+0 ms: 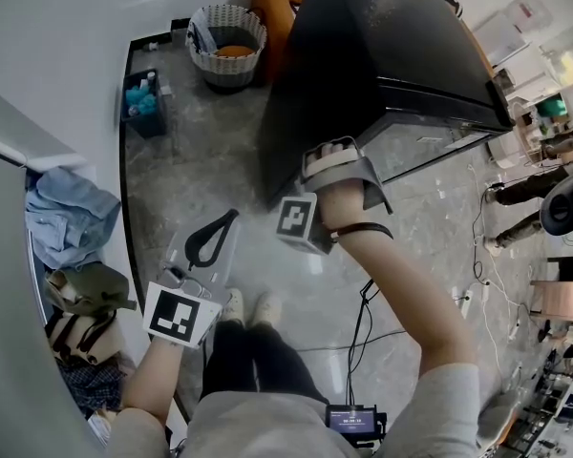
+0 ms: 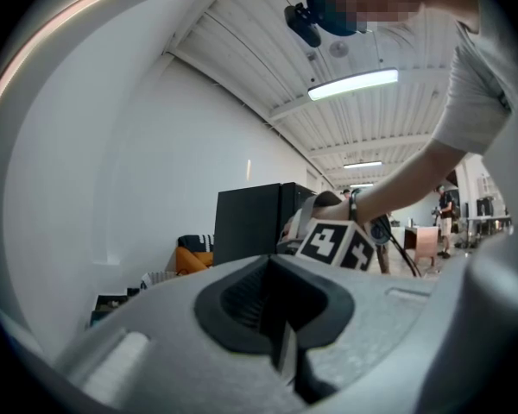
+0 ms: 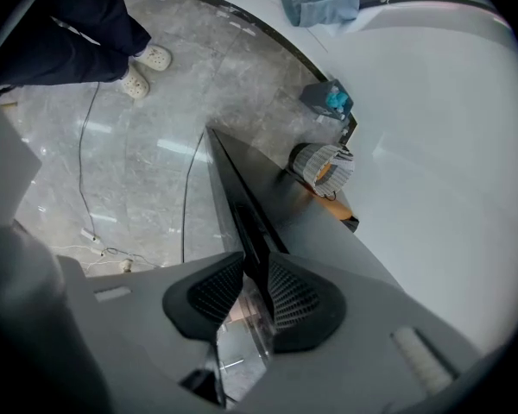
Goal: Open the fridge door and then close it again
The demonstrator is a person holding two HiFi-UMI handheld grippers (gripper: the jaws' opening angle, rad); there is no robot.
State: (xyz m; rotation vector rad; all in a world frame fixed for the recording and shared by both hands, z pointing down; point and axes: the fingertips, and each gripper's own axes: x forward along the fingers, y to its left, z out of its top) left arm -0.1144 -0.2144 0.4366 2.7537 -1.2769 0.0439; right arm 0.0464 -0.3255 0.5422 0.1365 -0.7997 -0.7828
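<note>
The black fridge stands ahead of me on the grey floor; it also shows in the left gripper view. My right gripper is at the fridge's near front corner. In the right gripper view the thin black door edge runs between the two pads, and the right gripper is shut on it, with a glassy panel below. Whether the door stands ajar I cannot tell. My left gripper hangs low at the left, away from the fridge; its jaws are shut with nothing between them.
A wicker basket and a blue crate stand by the white curved wall left of the fridge. Clothes lie piled at the far left. Cables trail over the floor by my feet. Another person stands at the right.
</note>
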